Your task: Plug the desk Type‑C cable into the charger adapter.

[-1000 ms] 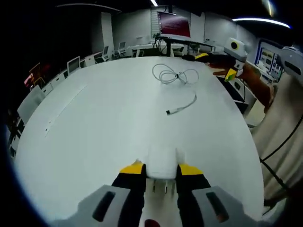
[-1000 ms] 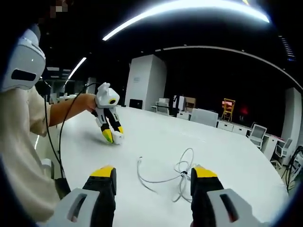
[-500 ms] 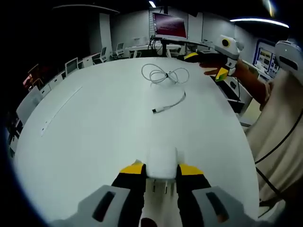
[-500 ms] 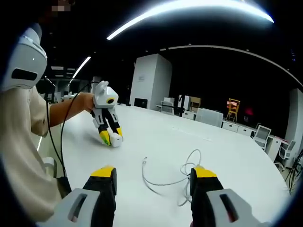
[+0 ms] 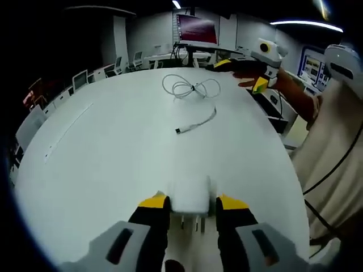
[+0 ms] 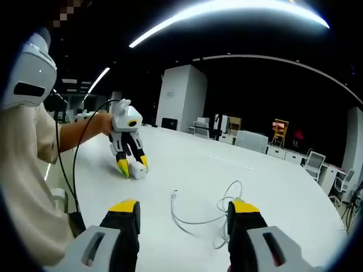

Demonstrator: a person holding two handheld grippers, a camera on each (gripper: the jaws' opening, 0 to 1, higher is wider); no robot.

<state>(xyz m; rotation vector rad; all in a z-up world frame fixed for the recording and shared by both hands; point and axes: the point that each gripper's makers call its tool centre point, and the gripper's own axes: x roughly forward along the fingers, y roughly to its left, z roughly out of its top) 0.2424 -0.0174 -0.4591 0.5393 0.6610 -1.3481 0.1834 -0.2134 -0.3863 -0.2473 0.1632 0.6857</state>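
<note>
A white charger adapter [image 5: 190, 195] lies on the white table [image 5: 113, 147], prongs toward the camera, between the yellow-tipped jaws of my left gripper [image 5: 193, 202]. The jaws stand slightly apart from its sides, open. In the right gripper view the left gripper [image 6: 133, 165] straddles the adapter [image 6: 136, 171] on the table. The white Type-C cable [image 5: 190, 88] lies coiled farther off, its plug end [image 5: 178, 130] pointing toward the adapter. My right gripper [image 6: 182, 207] is open above the cable [image 6: 224, 211], holding nothing, with the plug end [image 6: 174, 194] between its jaws in the picture. It also hovers beyond the coil as the right gripper [image 5: 241, 73].
The person's torso [image 5: 334, 147] stands at the table's edge, with a black cord [image 6: 71, 170] hanging from the left hand. Chairs [image 6: 249, 139] line the far side. A screen [image 5: 195, 28] and desks stand behind the table. Bare tabletop separates adapter and cable.
The left gripper's jaws have spread a little and no longer press the adapter's sides. The right gripper has held almost still over the cable.
</note>
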